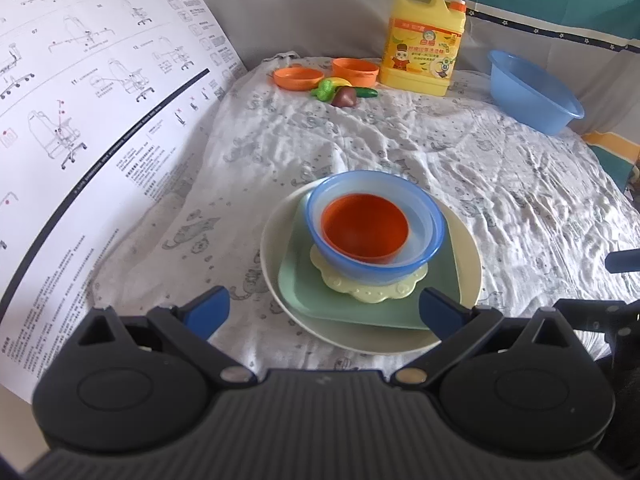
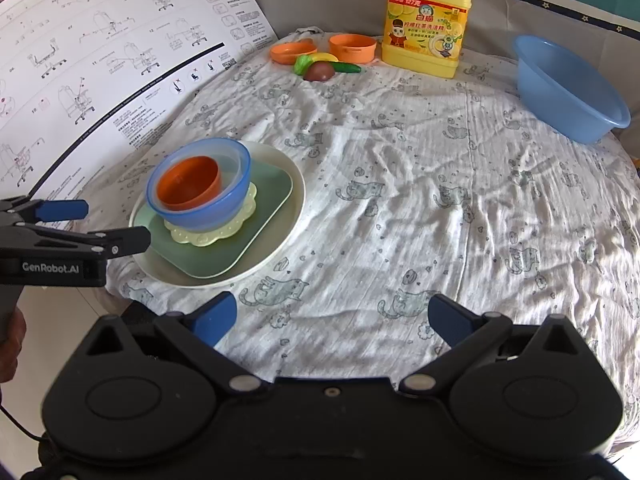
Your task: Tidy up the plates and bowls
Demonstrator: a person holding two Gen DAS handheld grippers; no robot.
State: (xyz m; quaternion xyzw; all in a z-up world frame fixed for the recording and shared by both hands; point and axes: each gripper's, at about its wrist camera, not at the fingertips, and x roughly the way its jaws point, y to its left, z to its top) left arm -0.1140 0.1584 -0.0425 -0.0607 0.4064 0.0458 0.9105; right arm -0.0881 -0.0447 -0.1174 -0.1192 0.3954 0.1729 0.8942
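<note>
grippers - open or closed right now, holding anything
left gripper: open, empty, at the near edge of the stack of dishes.
right gripper: open, empty, over the cloth.

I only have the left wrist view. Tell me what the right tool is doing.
Observer: The right tool is open and empty, over bare cloth to the right of the stack.
Operator: Now give me a side look at mine.
Observer: The left tool is open and grips nothing. Its lower finger overlaps the cream plate at the rim. I cannot tell if they touch.
</note>
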